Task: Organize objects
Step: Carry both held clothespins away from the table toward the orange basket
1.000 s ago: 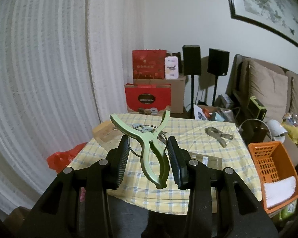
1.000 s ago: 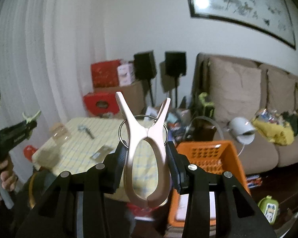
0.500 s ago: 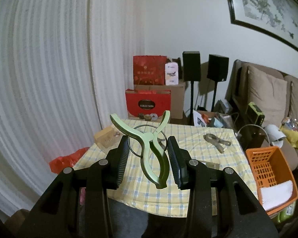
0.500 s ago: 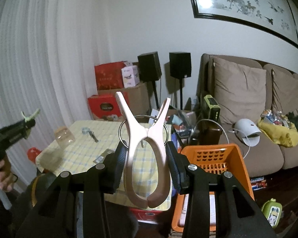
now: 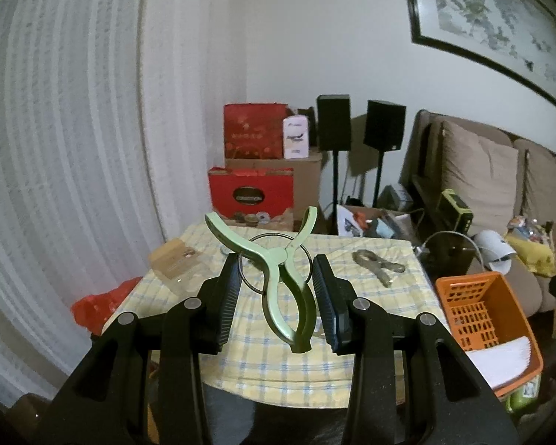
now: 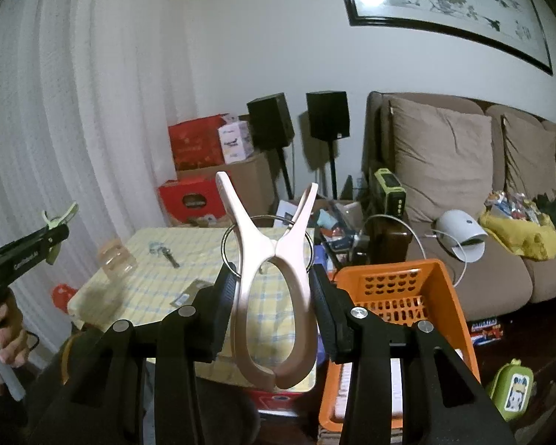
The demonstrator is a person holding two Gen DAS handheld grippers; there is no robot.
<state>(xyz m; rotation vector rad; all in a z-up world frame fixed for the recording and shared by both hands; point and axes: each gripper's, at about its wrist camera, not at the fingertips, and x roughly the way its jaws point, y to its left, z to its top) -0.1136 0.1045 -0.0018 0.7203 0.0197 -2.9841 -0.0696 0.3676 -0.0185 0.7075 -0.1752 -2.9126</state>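
My left gripper [image 5: 275,264] is shut on a light green clothes clip [image 5: 278,256], held upright in the air with its prongs up, in front of the table with the yellow checked cloth [image 5: 263,356]. A grey clip [image 5: 380,265] lies on that cloth at the right. My right gripper [image 6: 272,270] is shut on a pale pink clip [image 6: 246,259], also upright, above the gap between the table [image 6: 189,270] and an orange basket [image 6: 400,278]. In the right wrist view the left gripper [image 6: 57,228] shows at the far left with the green clip [image 6: 59,217].
A clear plastic jar [image 5: 172,259] lies on the table's left corner, with a red bag [image 5: 103,302] on the floor beside it. The orange basket [image 5: 474,307] holds white paper. Red boxes [image 5: 252,193], two speakers on stands and a cluttered sofa [image 6: 444,170] stand behind. A person's hand [image 6: 3,330] grips the left handle.
The left gripper has drawn back and up a little, so the table looks farther and lower. Both clips stay held the same way. The right gripper has hardly moved.
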